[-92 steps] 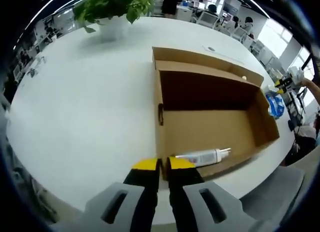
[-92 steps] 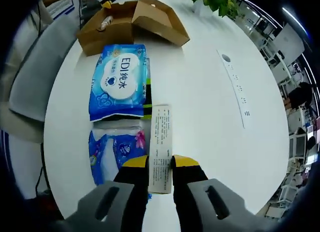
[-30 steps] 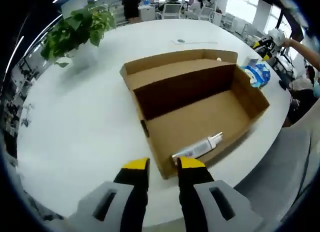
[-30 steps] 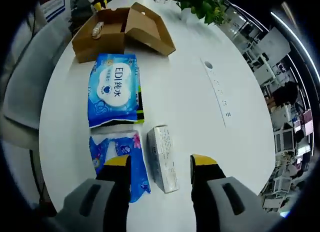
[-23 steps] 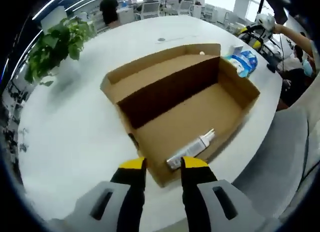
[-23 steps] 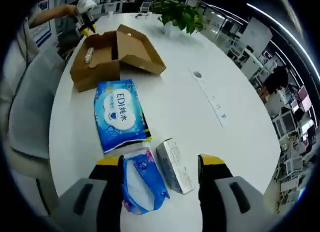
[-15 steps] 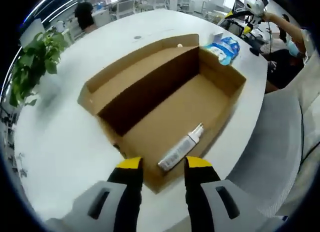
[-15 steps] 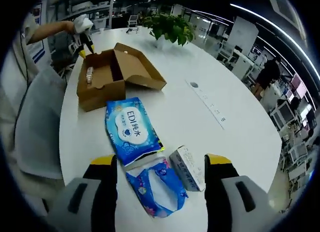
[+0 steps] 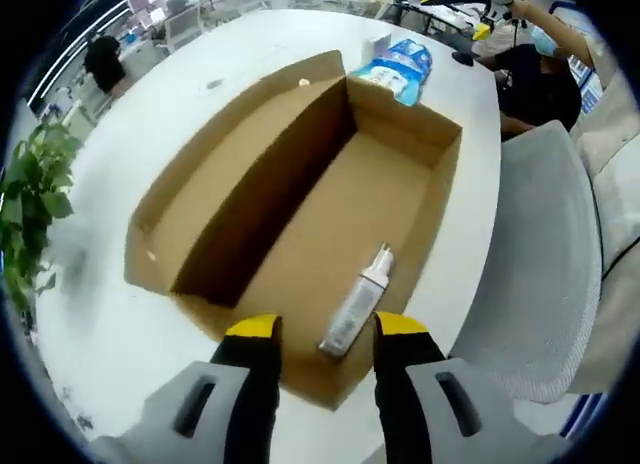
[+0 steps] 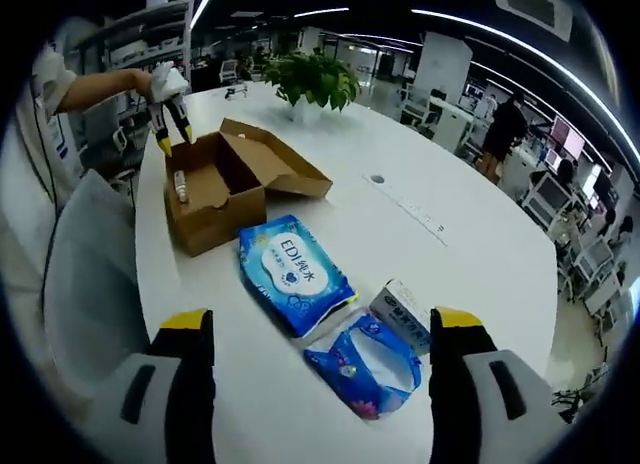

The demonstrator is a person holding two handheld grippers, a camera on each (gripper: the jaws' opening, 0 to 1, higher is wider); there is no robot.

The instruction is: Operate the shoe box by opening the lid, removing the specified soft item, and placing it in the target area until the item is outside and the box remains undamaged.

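The brown shoe box (image 9: 420, 199) lies with its lid (image 9: 225, 174) folded back. A white spray bottle (image 9: 357, 302) rests on its floor near the front wall. My left gripper (image 9: 326, 329) hovers open above that wall, with the bottle's base between the jaws and not touching them. In the right gripper view the same box (image 10: 205, 219) stands far left, and the left gripper (image 10: 172, 134) hangs over it in a person's hand. My right gripper (image 10: 320, 326) is wide open and holds nothing. Below it lie a large blue wipes pack (image 10: 293, 272), a small blue soft pack (image 10: 365, 366) and a white carton (image 10: 405, 316).
A grey chair (image 9: 545, 264) stands at the table edge beside the box. A potted plant (image 10: 312, 79) sits at the far side of the white table (image 10: 480, 254). A flat strip (image 10: 408, 206) lies on the tabletop. The wipes pack (image 9: 400, 60) lies beyond the box.
My right gripper has let go of the white carton, opened wide and drawn back from the items. My left gripper has opened and moved in over the box's front wall.
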